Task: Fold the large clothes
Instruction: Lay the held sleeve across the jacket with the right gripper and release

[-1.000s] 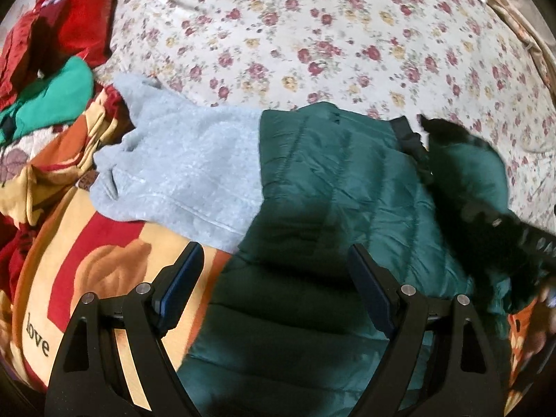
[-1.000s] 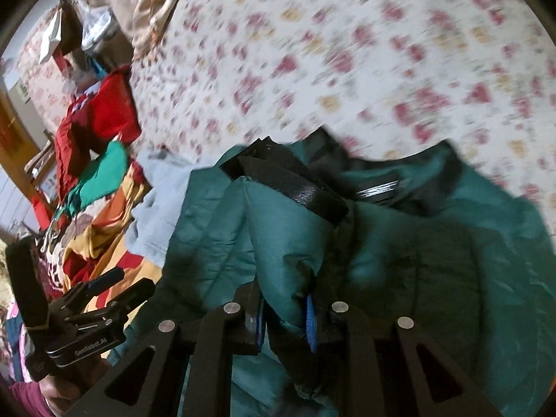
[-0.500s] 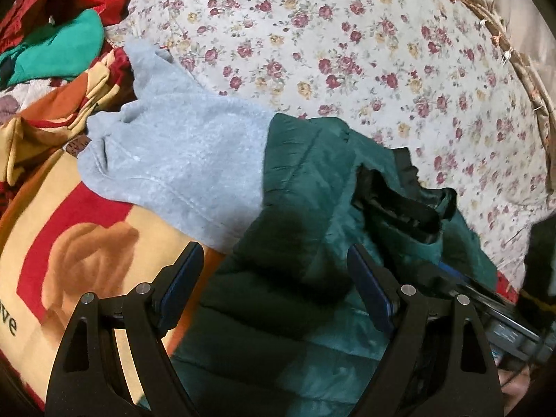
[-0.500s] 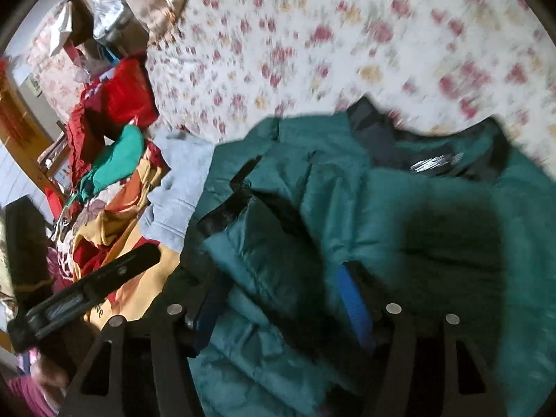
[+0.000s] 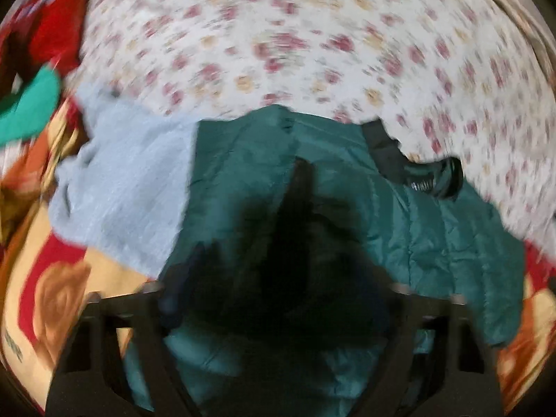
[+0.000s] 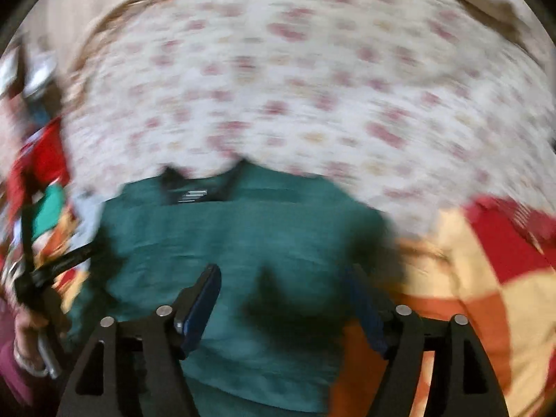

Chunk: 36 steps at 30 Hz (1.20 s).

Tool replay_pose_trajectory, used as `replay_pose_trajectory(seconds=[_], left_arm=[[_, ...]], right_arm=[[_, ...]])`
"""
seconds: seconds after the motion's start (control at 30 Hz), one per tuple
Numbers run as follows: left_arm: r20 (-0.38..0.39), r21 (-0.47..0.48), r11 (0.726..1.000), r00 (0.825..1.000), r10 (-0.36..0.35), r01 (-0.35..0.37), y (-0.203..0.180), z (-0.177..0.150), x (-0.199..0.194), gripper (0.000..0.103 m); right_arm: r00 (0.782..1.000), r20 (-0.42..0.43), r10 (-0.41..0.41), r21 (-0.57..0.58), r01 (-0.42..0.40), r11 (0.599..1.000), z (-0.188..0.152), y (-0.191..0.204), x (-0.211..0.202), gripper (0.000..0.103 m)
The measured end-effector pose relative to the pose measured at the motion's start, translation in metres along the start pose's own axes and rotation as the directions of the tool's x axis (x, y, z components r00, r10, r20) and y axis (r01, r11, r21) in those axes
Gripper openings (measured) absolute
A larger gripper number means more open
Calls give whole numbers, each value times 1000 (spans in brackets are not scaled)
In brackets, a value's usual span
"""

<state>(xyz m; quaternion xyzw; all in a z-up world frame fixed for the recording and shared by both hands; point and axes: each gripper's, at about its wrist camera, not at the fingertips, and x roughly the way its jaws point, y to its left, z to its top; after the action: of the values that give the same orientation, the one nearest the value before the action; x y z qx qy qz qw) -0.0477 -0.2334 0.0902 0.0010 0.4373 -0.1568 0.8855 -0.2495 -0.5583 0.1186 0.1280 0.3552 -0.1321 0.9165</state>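
A dark green quilted jacket [image 5: 399, 215] lies on the bed with its black collar toward the floral sheet; it also shows in the right wrist view [image 6: 250, 229]. My left gripper [image 5: 278, 292] is open just above the jacket's near part, its jaws wide apart and dark with blur and shadow. My right gripper [image 6: 285, 299] is open and empty above the jacket's right half, the blue pads [image 6: 199, 305] apart. The left gripper [image 6: 52, 271] shows at the left edge of the right wrist view. Both views are motion-blurred.
A grey sweatshirt [image 5: 125, 187] lies left of the jacket, partly under it. A floral sheet [image 5: 312, 41] covers the bed behind. A red, orange and cream blanket [image 6: 486, 278] lies under and beside the jacket. Red and green clothes [image 5: 31, 104] are piled at the far left.
My right gripper has opened and let go of the jacket's fold, and the jacket now lies flatter with the collar spread. Both grippers are moving, blurring the views.
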Motion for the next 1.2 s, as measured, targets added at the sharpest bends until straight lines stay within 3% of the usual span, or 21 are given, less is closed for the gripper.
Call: replay_pose_trajectory(seconds=[0.03,0.07,0.27,0.4,0.43,0.5,0.57,0.67,0.77,0.8,0.83,0.87,0.93,1.13,1.2], left_arm=[[-29,67,998,999,21,-19,-12,1,6,12],[-47,105,994,998,45,-39,-20,2,9,9],[36,70,997,999,27,-30,-5,24,-17,4],[65,26,995,993,96,-98,27,29,-22,1],[65,13,990,989,136,-137,36,27,-19,1],[25,-14,989,988,151,-150,47,26,-7,1],[-35,-55,990,991,126,-128,58,22,6,0],[-50,-79,993,995,82,-85,60,17,4,1],[-37,-87,996,999,5,-9,58,15,-8,8],[-32,-102,995,999,-28,25,59,16,-12,27],[-26,-118,992,999,-48,45,59,16,-15,56],[-13,-141,988,997,-71,68,59,17,-17,74],[26,-188,975,993,-117,120,60,16,-20,77],[-54,-163,985,996,-75,65,45,14,-3,77],[-40,-192,978,995,-88,79,50,12,-8,77]], right_arm=[[999,-16,-27,33,28,999,-2,-14,3,72],[999,-33,-32,62,34,998,-4,-24,6,72],[998,-64,6,114,1,993,-11,-32,29,72],[997,-66,33,98,-26,995,-3,-14,49,72],[997,-61,40,90,-34,995,-2,-9,54,72],[997,-61,49,68,-45,997,5,4,68,72],[997,-77,26,50,-22,999,11,17,87,75],[997,-82,-6,53,11,999,16,27,103,76],[998,-68,8,69,-3,998,14,24,97,77],[998,-64,13,75,-8,997,13,21,93,77],[998,-61,20,85,-15,996,11,18,87,77],[998,-57,26,97,-20,995,10,14,81,77],[998,-43,35,109,-30,994,7,7,70,77],[999,-27,40,104,-37,994,-6,-5,40,78],[998,-26,48,98,-45,994,-10,-5,34,78]])
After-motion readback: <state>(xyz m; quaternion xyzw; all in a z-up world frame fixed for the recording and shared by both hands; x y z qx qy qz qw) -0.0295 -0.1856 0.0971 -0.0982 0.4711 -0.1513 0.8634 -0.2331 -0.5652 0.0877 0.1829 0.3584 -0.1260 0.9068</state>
